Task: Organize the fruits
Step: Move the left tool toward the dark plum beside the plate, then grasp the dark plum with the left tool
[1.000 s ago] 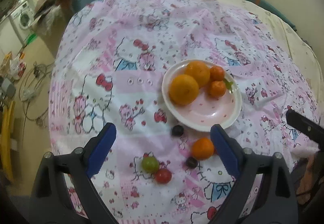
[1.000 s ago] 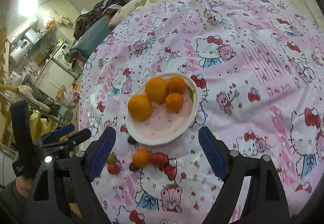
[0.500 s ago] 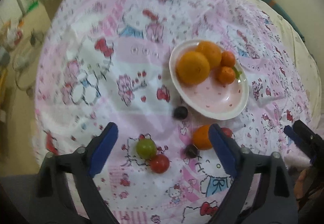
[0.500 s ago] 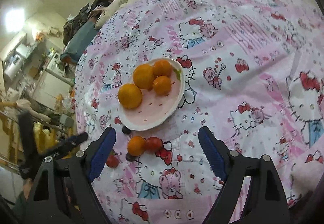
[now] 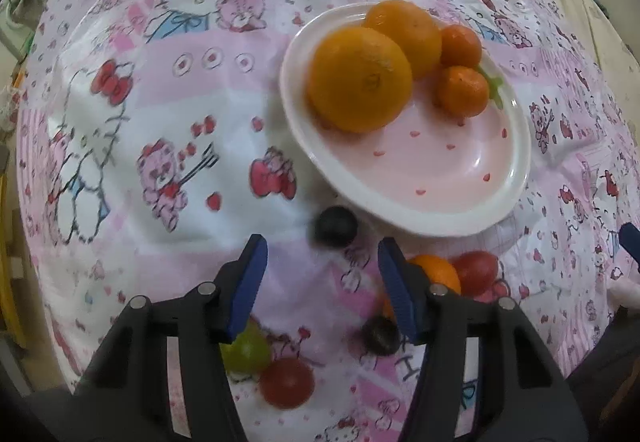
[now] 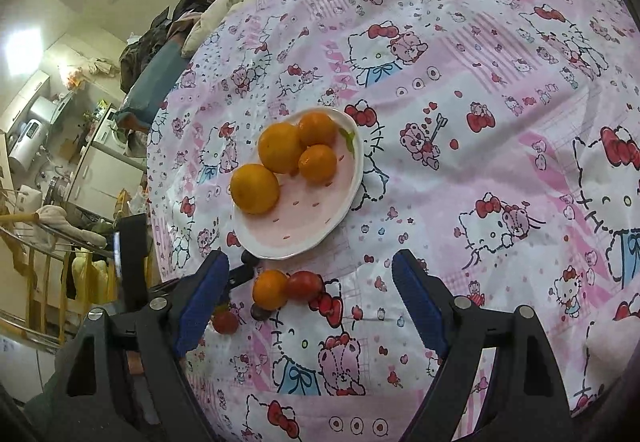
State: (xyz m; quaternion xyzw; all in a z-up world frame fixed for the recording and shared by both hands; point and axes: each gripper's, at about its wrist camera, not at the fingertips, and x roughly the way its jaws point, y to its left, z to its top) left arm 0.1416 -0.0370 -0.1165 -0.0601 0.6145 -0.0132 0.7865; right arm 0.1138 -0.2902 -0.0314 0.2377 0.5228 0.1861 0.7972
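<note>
Holding four oranges (image 5: 360, 80), one plate (image 5: 516, 178); six loose fruits on cloth (image 5: 168, 82)

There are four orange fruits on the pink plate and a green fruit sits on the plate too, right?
Not quite. The green fruit is not on the pink plate; it lies on the bedsheet beside a red fruit, as the left wrist view shows. The four orange fruits are indeed on the plate.

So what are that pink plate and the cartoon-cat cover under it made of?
The plate looks like glazed ceramic, maybe melamine: glossy, with a bright glare spot and a thick white rim. The cover looks like thin woven fabric with a slight sheen: it creases and puckers around the plate.
</note>
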